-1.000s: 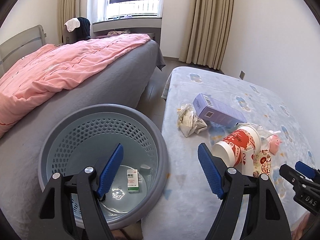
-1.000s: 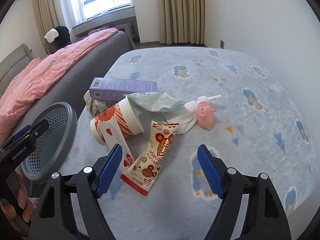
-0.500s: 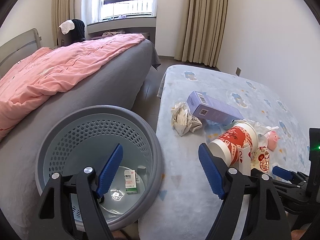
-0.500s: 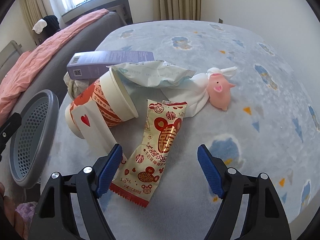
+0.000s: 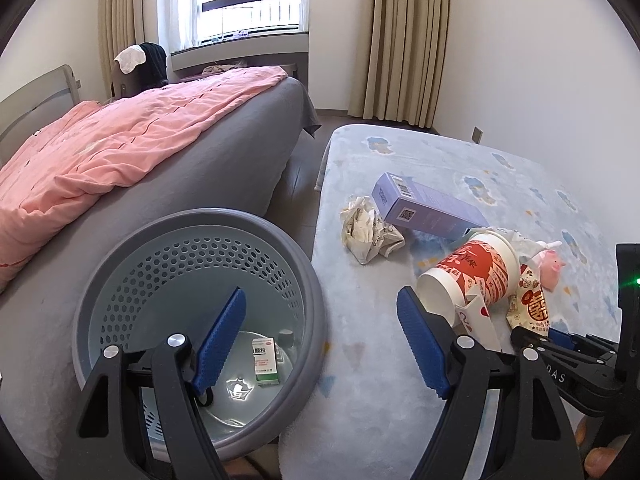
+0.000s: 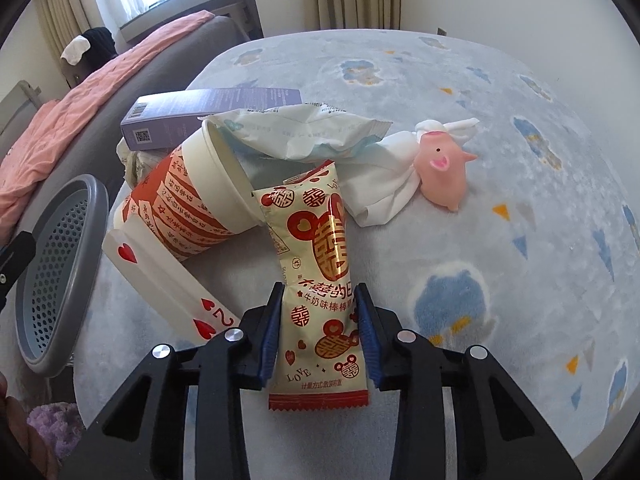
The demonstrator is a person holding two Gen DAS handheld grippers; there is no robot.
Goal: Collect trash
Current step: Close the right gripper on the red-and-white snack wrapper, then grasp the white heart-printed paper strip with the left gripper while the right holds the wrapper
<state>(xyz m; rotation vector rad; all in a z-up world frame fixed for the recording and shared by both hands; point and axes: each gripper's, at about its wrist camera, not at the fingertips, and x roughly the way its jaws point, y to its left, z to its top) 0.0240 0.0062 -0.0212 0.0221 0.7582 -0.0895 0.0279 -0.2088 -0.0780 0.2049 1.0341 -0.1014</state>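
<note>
A cream and red snack packet (image 6: 320, 248) lies on the pale blue patterned rug (image 6: 500, 240). My right gripper (image 6: 318, 300) is closing on its lower half, and both blue pads press the wrapper's edges. Beside it lie a tipped red and white paper cup (image 6: 192, 200), a heart playing card (image 6: 160, 276), a white wrapper (image 6: 304, 132), a purple box (image 6: 208, 112) and crumpled paper (image 5: 366, 232). My left gripper (image 5: 322, 296) hangs open and empty over the rim of the grey basket (image 5: 200, 220), which holds a small medicine box (image 5: 265, 366).
A pink pig toy (image 6: 440, 172) in white cloth lies right of the trash. A grey bed with a pink quilt (image 5: 120, 148) stands left of the basket. A narrow strip of floor runs between bed and rug. Curtains and a window are at the back.
My right gripper came down over the snack packet and its jaws went from wide apart to pinching it. The left gripper and the basket kept their places.
</note>
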